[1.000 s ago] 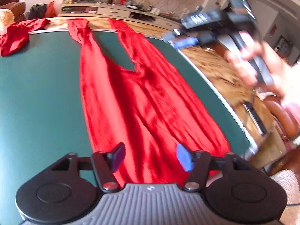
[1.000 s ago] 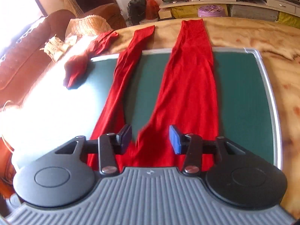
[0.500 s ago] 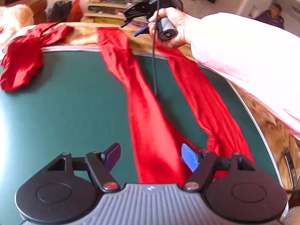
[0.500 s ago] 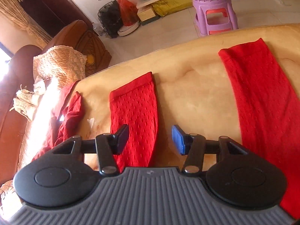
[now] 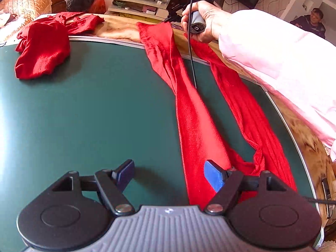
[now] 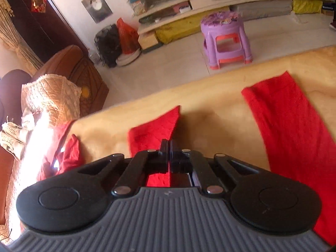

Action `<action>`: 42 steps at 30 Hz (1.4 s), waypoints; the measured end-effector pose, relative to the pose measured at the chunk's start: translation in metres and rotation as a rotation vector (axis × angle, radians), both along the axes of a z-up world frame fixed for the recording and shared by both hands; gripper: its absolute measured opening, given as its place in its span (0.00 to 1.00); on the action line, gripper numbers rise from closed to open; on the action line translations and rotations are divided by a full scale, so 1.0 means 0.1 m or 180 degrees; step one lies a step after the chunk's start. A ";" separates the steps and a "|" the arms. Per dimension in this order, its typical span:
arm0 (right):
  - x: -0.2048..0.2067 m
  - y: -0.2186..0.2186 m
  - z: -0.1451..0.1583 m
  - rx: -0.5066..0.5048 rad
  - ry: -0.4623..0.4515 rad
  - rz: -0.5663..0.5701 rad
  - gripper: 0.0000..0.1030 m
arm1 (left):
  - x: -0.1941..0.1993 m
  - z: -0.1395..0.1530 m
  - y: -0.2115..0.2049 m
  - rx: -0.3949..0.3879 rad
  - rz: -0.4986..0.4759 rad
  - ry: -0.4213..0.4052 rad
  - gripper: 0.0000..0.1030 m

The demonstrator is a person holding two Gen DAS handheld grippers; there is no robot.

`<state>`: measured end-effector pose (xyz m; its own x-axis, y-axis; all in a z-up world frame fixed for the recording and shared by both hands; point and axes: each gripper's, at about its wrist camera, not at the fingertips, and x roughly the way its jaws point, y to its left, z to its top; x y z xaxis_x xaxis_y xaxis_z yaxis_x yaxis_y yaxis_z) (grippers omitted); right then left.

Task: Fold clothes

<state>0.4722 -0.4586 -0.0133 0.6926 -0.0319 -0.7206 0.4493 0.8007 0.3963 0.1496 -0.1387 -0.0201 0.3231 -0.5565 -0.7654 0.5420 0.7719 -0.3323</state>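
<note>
The red leggings (image 5: 201,130) lie stretched along the green mat (image 5: 94,109) on the bench (image 6: 210,96), their two legs running away from the left tongs (image 5: 169,173) and over the mat's far edge. The left tongs hover spread wide above the waist end: the blue pad sits over the nearer leg, the other over bare mat, and nothing is pinched. At the far end the right tongs (image 6: 169,145) are pressed together on the cuff (image 6: 154,130) of one leg, red cloth showing between the fingers; the other leg's cuff (image 6: 281,109) lies flat to their right, apart. A second red garment (image 5: 42,48) sits bunched well to the left of the left tongs.

This looks like the first fold, with one hem just taken. Next, the pinched cuff likely needs lifting and carrying across onto the other leg, or back toward the waist, while the left tongs come down to hold the waistband steady so the cloth does not drag.
</note>
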 end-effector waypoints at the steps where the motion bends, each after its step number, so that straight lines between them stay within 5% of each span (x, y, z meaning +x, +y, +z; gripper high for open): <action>1: -0.01 0.05 0.10 -0.0055 -0.0074 0.0033 0.03 | -0.01 0.01 0.02 0.0001 0.0030 0.0005 0.76; 5: 0.02 0.33 0.45 -0.0369 -0.0297 0.0270 0.03 | -0.07 0.06 0.09 0.0010 0.0144 -0.0006 0.76; 9: 0.42 0.99 0.46 -0.0707 -0.0051 0.1201 0.06 | -0.17 0.12 0.08 0.0066 0.0148 -0.0069 0.76; 13: 0.55 1.47 0.30 -0.0593 -0.0020 0.1846 0.35 | -0.23 0.14 0.07 0.0115 0.0147 -0.0098 0.76; 17: 0.44 1.32 0.28 -0.0561 -0.0167 0.1703 0.35 | -0.23 0.09 0.08 0.0097 0.0131 -0.0060 0.76; 22: 0.40 0.85 -0.01 -0.0663 0.0218 0.1281 0.35 | -0.26 0.07 0.07 0.0098 0.0085 -0.0087 0.76; 27: 0.39 0.87 -0.31 -0.0631 0.0377 0.1254 0.35 | -0.26 0.05 0.08 0.0113 0.0086 -0.0108 0.76; 36: 0.40 0.99 -0.40 -0.0276 0.0180 0.1076 0.34 | -0.29 0.08 0.00 0.0231 0.0113 -0.0157 0.77; 38: 0.38 0.98 -0.41 -0.0254 0.0145 0.1032 0.12 | -0.31 0.08 -0.01 0.0258 0.0104 -0.0180 0.77; 42: 0.20 0.74 -0.33 0.0064 -0.0110 0.0793 0.09 | -0.32 0.08 -0.03 0.0284 0.0083 -0.0222 0.77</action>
<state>0.4918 -0.3844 -0.0458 0.7016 0.1569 -0.6951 0.2249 0.8768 0.4250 0.1175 -0.1419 -0.0122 0.3908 -0.4779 -0.7867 0.5408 0.8108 -0.2239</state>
